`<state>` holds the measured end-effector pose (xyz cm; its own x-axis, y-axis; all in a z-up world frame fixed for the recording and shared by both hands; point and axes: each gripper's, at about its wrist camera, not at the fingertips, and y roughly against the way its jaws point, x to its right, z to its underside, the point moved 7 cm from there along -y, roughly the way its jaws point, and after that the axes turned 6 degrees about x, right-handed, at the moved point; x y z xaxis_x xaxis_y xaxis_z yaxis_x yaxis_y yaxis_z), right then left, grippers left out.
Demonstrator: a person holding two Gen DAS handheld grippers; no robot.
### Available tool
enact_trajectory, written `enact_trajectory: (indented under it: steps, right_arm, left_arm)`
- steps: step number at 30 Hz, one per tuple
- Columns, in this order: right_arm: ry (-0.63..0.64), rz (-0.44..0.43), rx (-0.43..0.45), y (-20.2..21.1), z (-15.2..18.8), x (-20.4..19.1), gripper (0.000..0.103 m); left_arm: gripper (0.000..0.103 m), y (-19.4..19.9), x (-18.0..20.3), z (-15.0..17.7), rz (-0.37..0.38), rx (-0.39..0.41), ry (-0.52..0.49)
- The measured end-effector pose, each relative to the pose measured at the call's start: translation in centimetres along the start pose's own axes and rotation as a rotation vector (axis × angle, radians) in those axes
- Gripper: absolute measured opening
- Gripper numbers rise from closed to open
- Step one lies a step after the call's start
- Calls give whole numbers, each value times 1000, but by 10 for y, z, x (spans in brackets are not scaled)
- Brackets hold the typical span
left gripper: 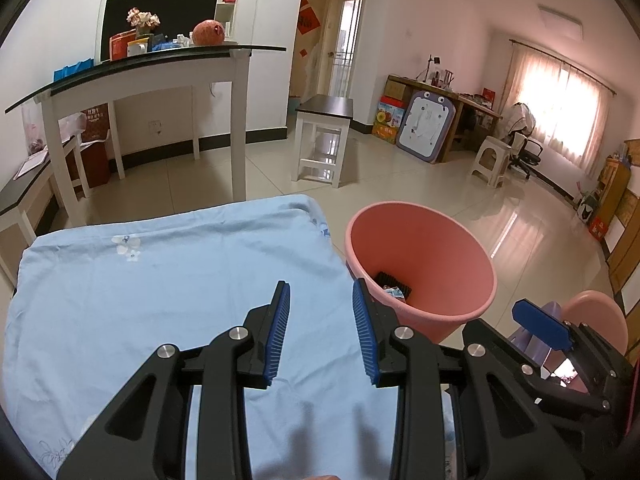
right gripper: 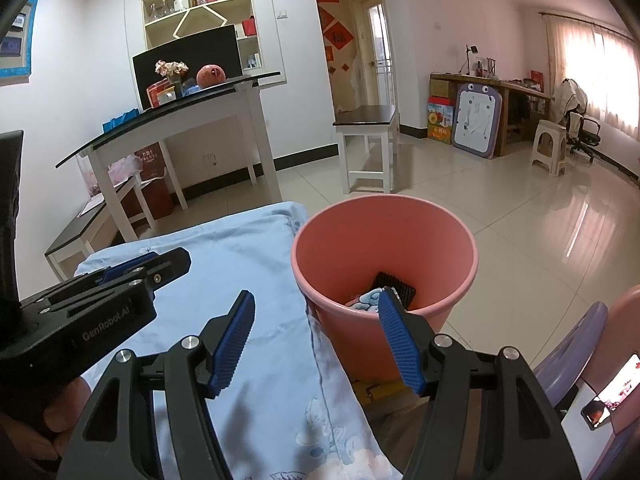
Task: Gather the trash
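Note:
A pink bin (left gripper: 424, 240) stands on the floor at the right edge of a table draped in a light blue cloth (left gripper: 160, 280). A crumpled blue-and-white wrapper (right gripper: 366, 300) and a black ridged piece (right gripper: 396, 284) lie at its bottom. My left gripper (left gripper: 322, 332) is open and empty above the cloth, just left of the bin. My right gripper (right gripper: 316, 340) is open and empty at the bin's (right gripper: 384, 236) near rim. The left gripper also shows in the right wrist view (right gripper: 132, 272), over the cloth (right gripper: 224, 264).
A white table with a glass top (left gripper: 160, 68) holds a monitor, flowers and clutter. A small dark-topped stool (left gripper: 324, 108) stands on the tiled floor. A purple and pink chair (right gripper: 580, 344) and a phone (right gripper: 600, 408) are at my right. A desk, boxes and a white stool line the far wall.

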<state>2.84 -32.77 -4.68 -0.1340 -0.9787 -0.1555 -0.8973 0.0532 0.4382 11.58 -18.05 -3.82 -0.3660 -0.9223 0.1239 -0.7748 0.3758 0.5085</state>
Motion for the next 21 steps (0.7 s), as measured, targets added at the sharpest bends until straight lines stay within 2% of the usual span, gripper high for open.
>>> enact_trajectory:
  steps: [11,21]
  right_arm:
    - [-1,-1,-16,1,13,-1,63]
    - [-2,-2,-22,-3,8,1,63]
  left_arm:
    - [33,-6,0,3,2,-15,-2]
    - [33,-7,1,3,3,-16,-2]
